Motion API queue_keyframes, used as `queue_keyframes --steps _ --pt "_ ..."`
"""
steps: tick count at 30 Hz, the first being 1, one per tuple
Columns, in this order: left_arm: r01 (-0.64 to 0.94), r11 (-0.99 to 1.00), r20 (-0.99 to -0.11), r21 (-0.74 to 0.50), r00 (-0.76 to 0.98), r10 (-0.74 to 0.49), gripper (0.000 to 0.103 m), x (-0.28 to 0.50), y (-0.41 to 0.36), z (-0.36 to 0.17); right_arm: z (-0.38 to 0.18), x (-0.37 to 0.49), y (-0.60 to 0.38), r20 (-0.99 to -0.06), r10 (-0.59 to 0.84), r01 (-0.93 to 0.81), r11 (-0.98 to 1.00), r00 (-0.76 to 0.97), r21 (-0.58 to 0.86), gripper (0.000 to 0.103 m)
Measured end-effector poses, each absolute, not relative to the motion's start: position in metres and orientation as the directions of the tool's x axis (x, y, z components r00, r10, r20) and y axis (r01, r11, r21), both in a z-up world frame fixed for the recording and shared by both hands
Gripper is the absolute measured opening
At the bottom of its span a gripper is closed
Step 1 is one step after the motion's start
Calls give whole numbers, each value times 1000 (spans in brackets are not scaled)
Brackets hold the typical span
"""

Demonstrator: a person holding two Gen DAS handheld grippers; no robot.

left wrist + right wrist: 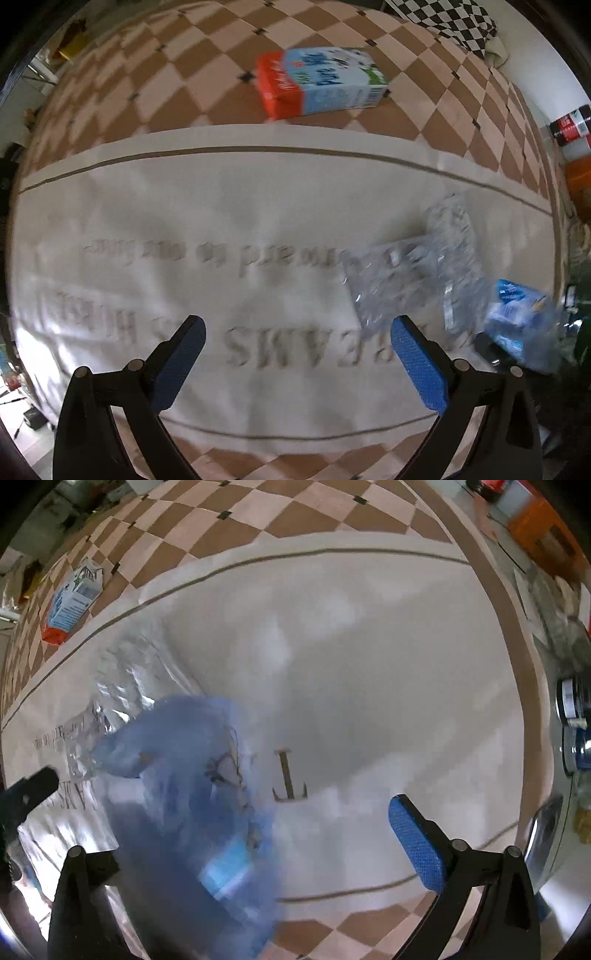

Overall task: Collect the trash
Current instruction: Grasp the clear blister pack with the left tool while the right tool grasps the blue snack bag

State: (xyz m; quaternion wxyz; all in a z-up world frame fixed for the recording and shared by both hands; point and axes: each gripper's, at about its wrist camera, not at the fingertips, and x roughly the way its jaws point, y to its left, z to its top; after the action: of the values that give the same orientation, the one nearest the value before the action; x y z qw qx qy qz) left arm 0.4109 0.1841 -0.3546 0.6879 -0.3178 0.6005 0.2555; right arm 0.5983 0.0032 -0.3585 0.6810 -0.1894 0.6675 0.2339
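White cloth [258,206] bare at centre; milk carton [321,83] far beyond its edge. Left claw [297,332] spread, empty. Right claw [295,812] spread; blurred blue wrapper [192,794] covers its left finger.

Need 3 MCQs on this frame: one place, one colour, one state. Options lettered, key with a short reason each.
1. Where does the milk carton lie?
A. on the checkered cloth beyond the white mat
B. on the white mat's lettering
C. between the left gripper's fingers

2. What colour is the carton's end nearest the left camera?
A. green
B. red-orange
C. black

3. How does the left gripper stand?
A. shut on the carton
B. shut on the plastic
C. open, holding nothing

Key:
1 A, it lies on brown and cream squares past the white mat.
2 B, that end is red-orange.
3 C, the blue pads stand wide apart over the mat; the crumpled clear plastic lies to their right.
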Motion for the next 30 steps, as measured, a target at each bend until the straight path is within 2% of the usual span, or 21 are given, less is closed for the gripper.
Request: queue_keyframes --steps 1,3,5,6,7,8,10,13,22,30 --pt "-731 668 -988 -139 147 -44 93 417 184 -357 -358 600 4 -998 70 -563 825 2 57 92" --pt "-724 674 -987 -151 144 -66 83 426 181 -362 -353 604 3 -997 82 -550 833 17 59 79" --pt "-720 674 -986 -162 140 -87 75 432 179 -367 -347 610 -1 -996 90 -522 851 24 64 49" --pt "-721 674 -987 -161 135 -92 61 435 177 -370 -345 615 -4 -994 105 -500 862 13 84 41" --pt "-722 675 -988 -152 126 -88 59 438 177 -372 -343 618 -5 -994 111 -486 869 5 94 28" --pt "-723 675 -989 -147 125 -80 59 439 176 -371 -342 622 -8 -993 120 -468 877 -5 108 25" --pt "-721 680 -989 -135 136 -53 29 442 172 -367 -341 628 -10 -993 122 -460 881 -8 112 20" --pt "-721 686 -991 -103 130 -12 11 445 170 -359 -336 633 -9 -991 131 -455 882 -3 118 19" --pt "-686 724 -984 -72 168 61 4 432 162 -324 -317 631 -12 -981 193 -433 886 19 166 18" --pt "-661 750 -965 -16 207 161 3 404 144 -281 -294 602 -12 -970 237 -460 869 57 185 17"
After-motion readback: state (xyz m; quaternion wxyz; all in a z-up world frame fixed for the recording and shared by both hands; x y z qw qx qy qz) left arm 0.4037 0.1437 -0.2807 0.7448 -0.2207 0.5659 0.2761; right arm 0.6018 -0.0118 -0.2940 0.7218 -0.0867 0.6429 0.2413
